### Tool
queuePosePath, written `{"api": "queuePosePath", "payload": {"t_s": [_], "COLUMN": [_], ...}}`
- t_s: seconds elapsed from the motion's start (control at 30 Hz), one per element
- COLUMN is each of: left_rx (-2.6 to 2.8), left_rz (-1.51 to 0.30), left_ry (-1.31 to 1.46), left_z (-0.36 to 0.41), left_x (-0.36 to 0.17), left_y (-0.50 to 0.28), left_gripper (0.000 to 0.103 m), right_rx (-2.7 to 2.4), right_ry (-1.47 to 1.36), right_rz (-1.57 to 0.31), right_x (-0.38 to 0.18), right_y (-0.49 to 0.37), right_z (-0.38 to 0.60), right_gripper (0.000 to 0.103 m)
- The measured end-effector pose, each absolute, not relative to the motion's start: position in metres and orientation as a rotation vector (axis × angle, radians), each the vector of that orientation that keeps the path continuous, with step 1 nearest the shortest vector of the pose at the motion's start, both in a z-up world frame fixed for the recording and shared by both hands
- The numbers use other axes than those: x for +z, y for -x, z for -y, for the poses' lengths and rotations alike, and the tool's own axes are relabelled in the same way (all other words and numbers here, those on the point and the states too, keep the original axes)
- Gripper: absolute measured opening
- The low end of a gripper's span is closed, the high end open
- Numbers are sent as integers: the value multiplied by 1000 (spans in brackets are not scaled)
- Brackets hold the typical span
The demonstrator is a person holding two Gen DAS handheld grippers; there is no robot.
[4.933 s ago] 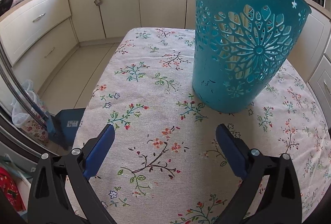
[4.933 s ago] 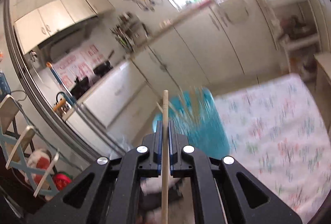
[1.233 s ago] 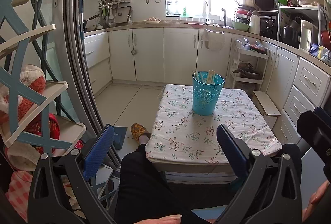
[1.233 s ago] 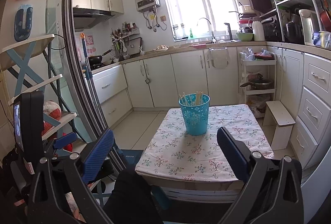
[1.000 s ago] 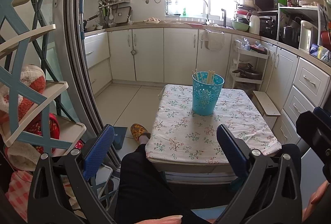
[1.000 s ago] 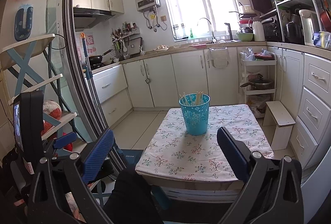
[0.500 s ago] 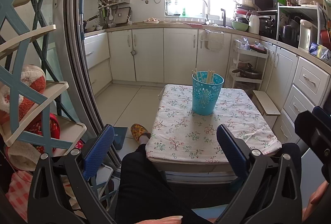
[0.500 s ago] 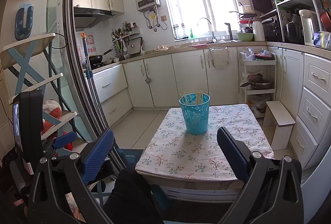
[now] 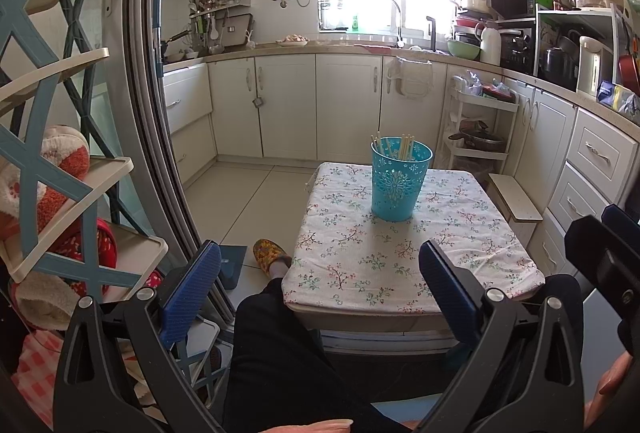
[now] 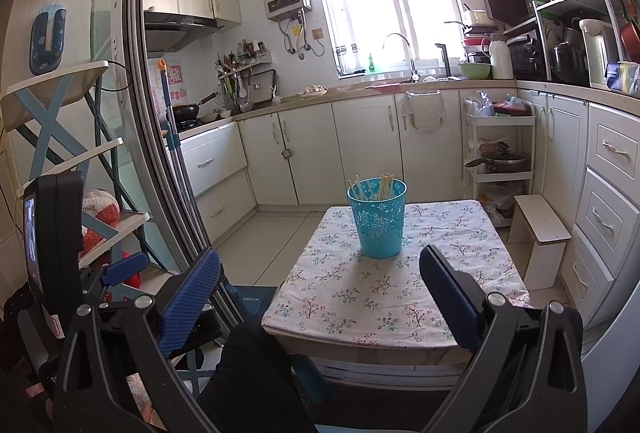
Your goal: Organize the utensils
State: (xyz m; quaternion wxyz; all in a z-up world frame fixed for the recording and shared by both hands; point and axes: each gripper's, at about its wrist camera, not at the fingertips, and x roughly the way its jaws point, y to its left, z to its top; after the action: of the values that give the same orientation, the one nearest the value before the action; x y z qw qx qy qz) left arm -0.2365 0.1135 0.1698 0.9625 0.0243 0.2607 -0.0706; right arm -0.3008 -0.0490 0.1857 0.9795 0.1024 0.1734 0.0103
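Note:
A teal perforated basket [image 9: 400, 185] stands upright on the floral tablecloth of a low table [image 9: 472, 241], with several wooden chopsticks [image 9: 405, 147] standing in it. It also shows in the right wrist view [image 10: 378, 223] with the chopsticks [image 10: 385, 187]. My left gripper [image 9: 320, 273] is open and empty, held back from the table above the person's lap. My right gripper [image 10: 320, 281] is open and empty, likewise well short of the table. Part of the right gripper shows at the right edge of the left wrist view [image 9: 612, 257].
The person's black-clad legs [image 9: 288, 353] lie in front of the table. A blue and cream shelf rack [image 9: 52, 169] stands at left beside a sliding door frame [image 9: 160, 137]. A small white stool [image 10: 540, 237] and white cabinets [image 10: 608, 201] are at right.
Nearly five seconds ago the right gripper held a chopstick close to the basket; now both grippers are pulled far back, open and empty. Over the last second nothing visibly moved.

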Motion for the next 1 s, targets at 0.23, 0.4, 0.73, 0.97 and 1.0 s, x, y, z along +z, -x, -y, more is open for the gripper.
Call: {"api": "queuePosePath", "payload": {"t_s": [0.23,0.4,0.73,0.97,1.0], "left_rx": [-142,-142,-144,-147,-146], "left_rz": [-528,-527,-528,-528,-529], "left_ry": [-49,-49,-52,-54,-54], "left_z": [-113,-113,-114,-116,-115], "left_x": [169,169,170,171,170], "left_y": [236,237,239,241,240], "left_gripper": [95,95,95,95,95], "right_rx": [22,27,26,27,27], "right_ry": [-206,-205,-205,-204,-204], "right_rz": [-352,-356,-357,-358,-359], "right_x": [185,184,184,184,184], "right_y": [301,303,302,302,302], "right_z": [50,52,52,53,53], "right_gripper": [96,96,96,96,96]}}
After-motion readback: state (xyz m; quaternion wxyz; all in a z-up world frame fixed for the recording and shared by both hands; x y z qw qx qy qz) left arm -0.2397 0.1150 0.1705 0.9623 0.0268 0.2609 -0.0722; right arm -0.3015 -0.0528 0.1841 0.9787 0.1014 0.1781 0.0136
